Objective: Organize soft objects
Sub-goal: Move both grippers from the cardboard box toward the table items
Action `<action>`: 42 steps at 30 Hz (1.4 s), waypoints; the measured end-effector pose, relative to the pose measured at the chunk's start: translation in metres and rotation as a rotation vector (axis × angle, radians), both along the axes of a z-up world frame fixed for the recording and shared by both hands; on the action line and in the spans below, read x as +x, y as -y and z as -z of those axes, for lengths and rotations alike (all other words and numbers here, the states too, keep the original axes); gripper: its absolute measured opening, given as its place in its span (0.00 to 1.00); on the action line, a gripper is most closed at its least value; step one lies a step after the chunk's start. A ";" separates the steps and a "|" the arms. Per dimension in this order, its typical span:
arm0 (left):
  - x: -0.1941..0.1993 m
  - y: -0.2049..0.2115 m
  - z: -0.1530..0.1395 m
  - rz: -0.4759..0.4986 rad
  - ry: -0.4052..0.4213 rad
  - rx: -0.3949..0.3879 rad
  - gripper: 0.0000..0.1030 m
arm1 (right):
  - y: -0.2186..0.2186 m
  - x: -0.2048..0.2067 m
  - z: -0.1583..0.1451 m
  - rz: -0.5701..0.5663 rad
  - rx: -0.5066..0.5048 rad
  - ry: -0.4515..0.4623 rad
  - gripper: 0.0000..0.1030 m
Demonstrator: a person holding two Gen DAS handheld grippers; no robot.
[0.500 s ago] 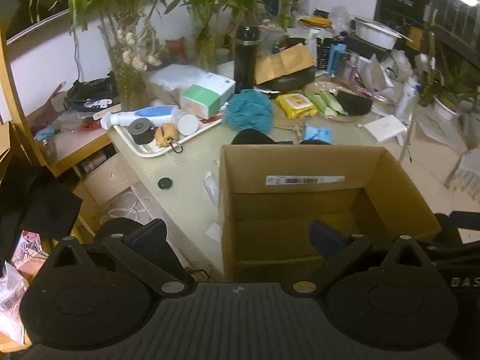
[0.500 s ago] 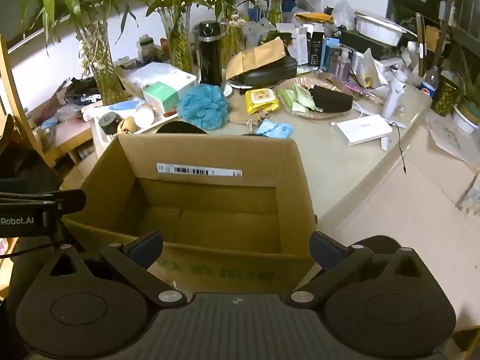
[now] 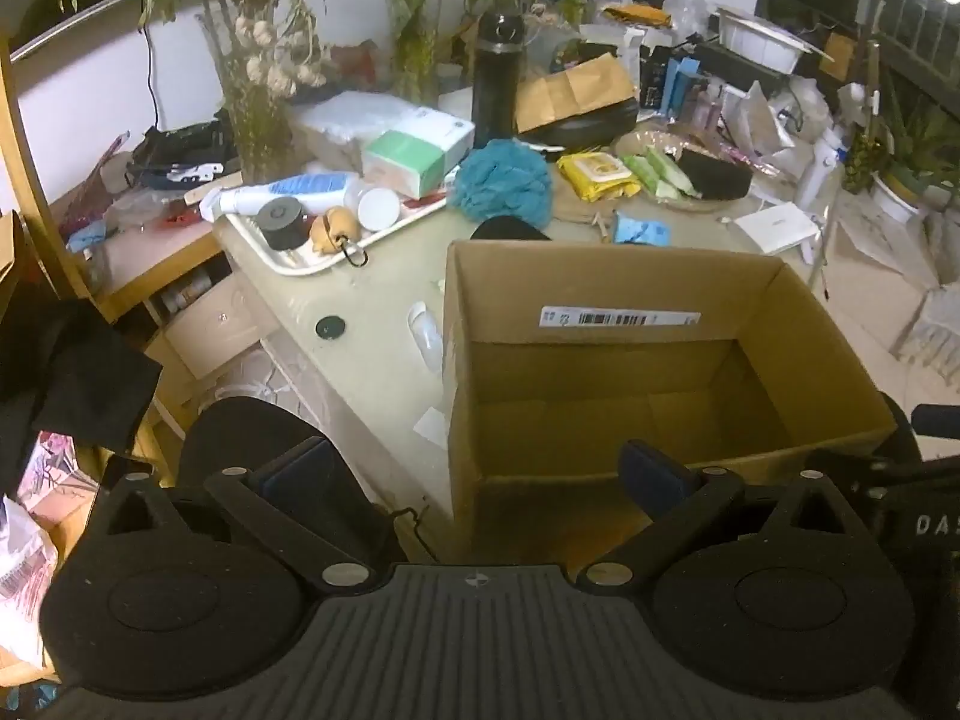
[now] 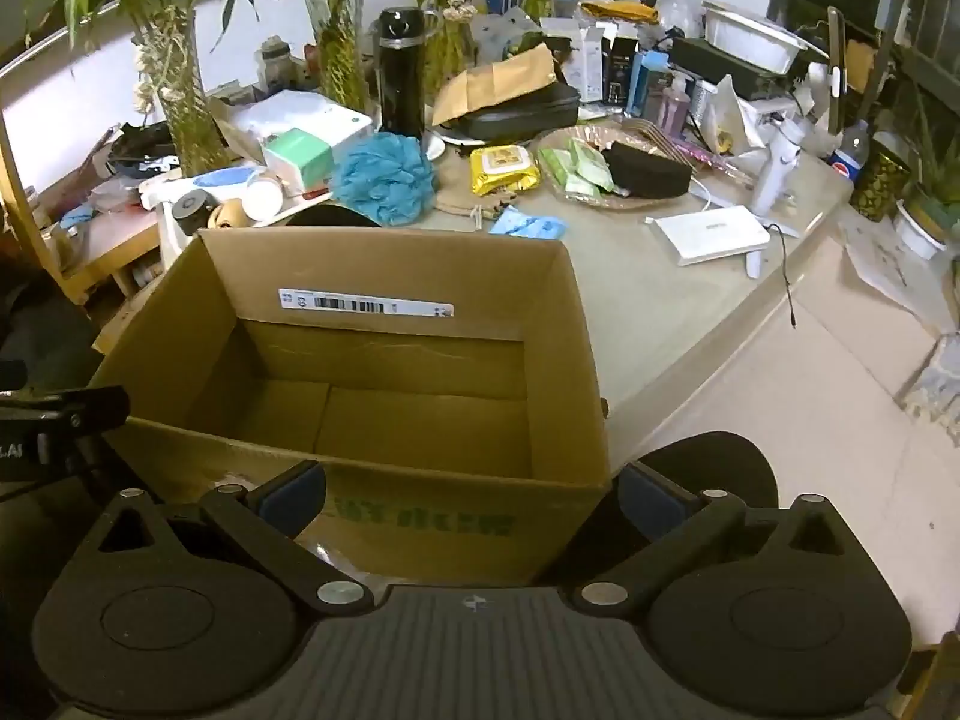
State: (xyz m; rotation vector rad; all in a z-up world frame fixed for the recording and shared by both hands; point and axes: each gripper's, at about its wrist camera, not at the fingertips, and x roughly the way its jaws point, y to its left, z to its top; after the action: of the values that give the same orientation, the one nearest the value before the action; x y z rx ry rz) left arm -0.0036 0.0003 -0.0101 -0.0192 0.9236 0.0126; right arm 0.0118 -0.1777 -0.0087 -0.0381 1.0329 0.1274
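An open, empty cardboard box point(image 3: 600, 294) stands at the table's near edge; it also shows in the right wrist view point(image 4: 384, 258). Behind it lie a blue bath pouf point(image 3: 501, 183) point(image 4: 384, 177), a yellow wipes pack point(image 3: 597, 174) point(image 4: 501, 168), a small blue packet point(image 3: 639, 231) point(image 4: 528, 225) and a black rounded thing point(image 3: 510, 229) half hidden by the box wall. My left gripper point(image 3: 474, 474) is open and empty near the box's near left corner. My right gripper point(image 4: 474, 492) is open and empty in front of the box's near wall.
A white tray point(image 3: 300, 261) with a tube, a black cap and a small toy lies at the left. A black flask point(image 3: 495, 75), plant vases, a green tissue box point(image 3: 408, 159), a plate with green packs point(image 4: 600, 168) and a white device point(image 4: 711, 234) crowd the table.
Both views have shifted slightly; the box and table things have not moved. Both grippers stay open and empty.
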 end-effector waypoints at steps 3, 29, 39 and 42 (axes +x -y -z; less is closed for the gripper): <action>0.001 -0.001 0.002 0.004 -0.012 -0.001 1.00 | 0.001 0.003 0.001 -0.013 -0.016 -0.002 1.00; 0.037 0.007 -0.005 0.036 -0.021 0.016 1.00 | 0.006 0.047 -0.001 0.023 -0.077 -0.027 1.00; 0.042 0.000 0.002 0.043 -0.033 -0.005 1.00 | 0.008 0.053 0.007 0.019 -0.067 -0.046 1.00; 0.043 -0.004 0.003 0.029 -0.035 -0.016 1.00 | 0.009 0.055 0.009 0.017 -0.059 -0.051 1.00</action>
State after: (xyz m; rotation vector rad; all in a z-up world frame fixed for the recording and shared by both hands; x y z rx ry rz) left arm 0.0395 0.0041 -0.0128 -0.0205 0.9592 -0.0210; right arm 0.0665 -0.1862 -0.0173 -0.0806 1.0877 0.0830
